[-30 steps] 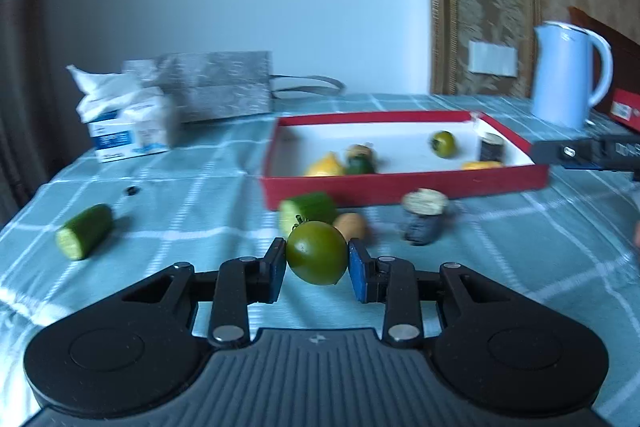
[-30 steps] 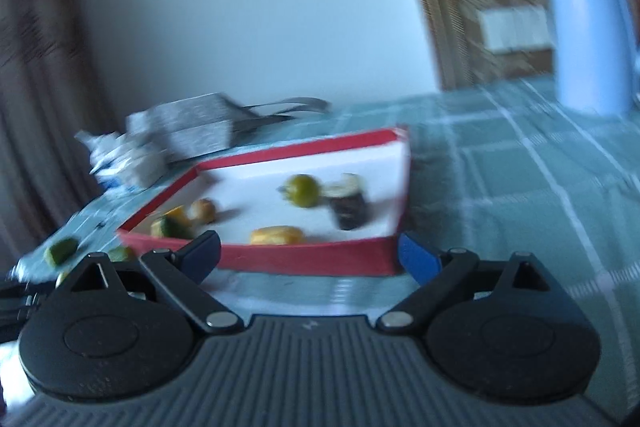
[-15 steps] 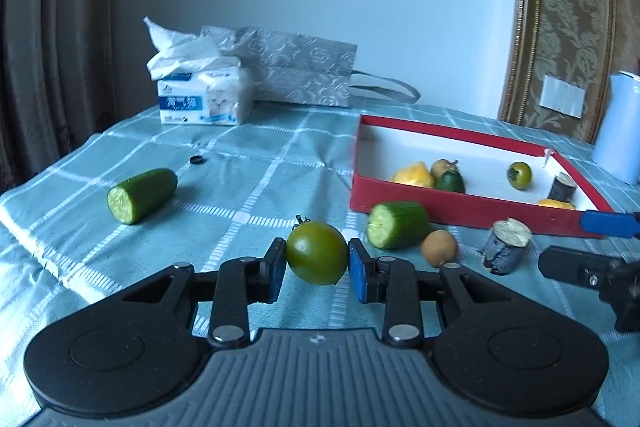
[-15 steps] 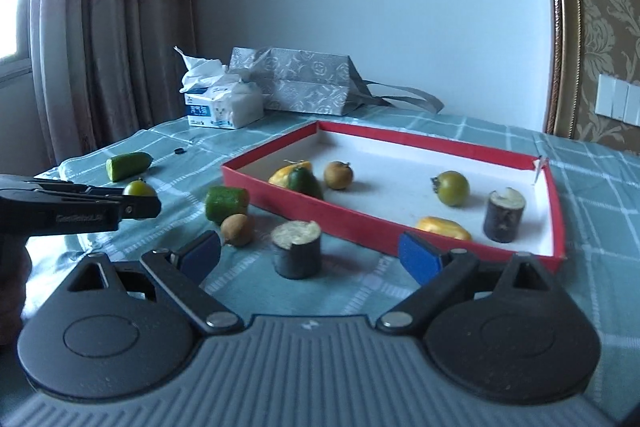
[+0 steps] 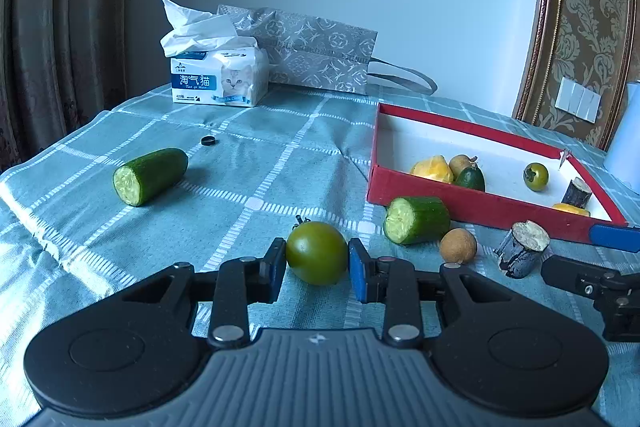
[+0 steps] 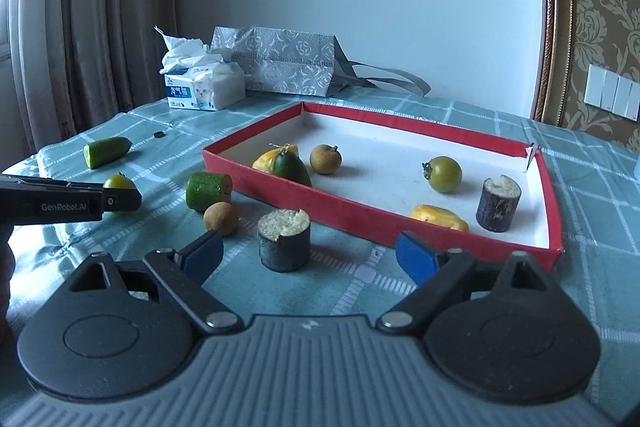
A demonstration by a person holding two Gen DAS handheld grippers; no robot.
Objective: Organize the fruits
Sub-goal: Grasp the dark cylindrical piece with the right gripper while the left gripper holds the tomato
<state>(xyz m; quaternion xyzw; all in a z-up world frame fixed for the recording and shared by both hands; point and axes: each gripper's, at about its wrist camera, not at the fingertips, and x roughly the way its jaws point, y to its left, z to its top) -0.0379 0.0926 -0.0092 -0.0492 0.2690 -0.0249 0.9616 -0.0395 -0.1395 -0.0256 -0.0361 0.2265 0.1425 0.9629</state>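
Note:
My left gripper [image 5: 317, 265] is shut on a green tomato [image 5: 316, 253], held just above the checked cloth; the right wrist view shows the same tomato [image 6: 118, 182] at the far left. My right gripper [image 6: 310, 255] is open wide and its jaws are closing. A dark cut cylinder with a pale top [image 6: 284, 241] stands on the cloth between its fingertips, untouched. The red tray [image 6: 320, 205] beyond holds another green tomato [image 6: 443, 174], a second dark cylinder [image 6: 498, 205], yellow pieces, a brown longan and a dark green fruit.
On the cloth in front of the tray lie a cucumber piece [image 5: 416, 219] and a brown longan [image 5: 458, 246]. Another cucumber piece [image 5: 150, 175] lies far left. A tissue pack [image 5: 218, 77] and a grey bag [image 5: 316, 55] stand at the back.
Both views swung left across the table a second ago, then held still. The green tomato stays gripped by the left gripper. The dark cylinder now stands between the right fingers.

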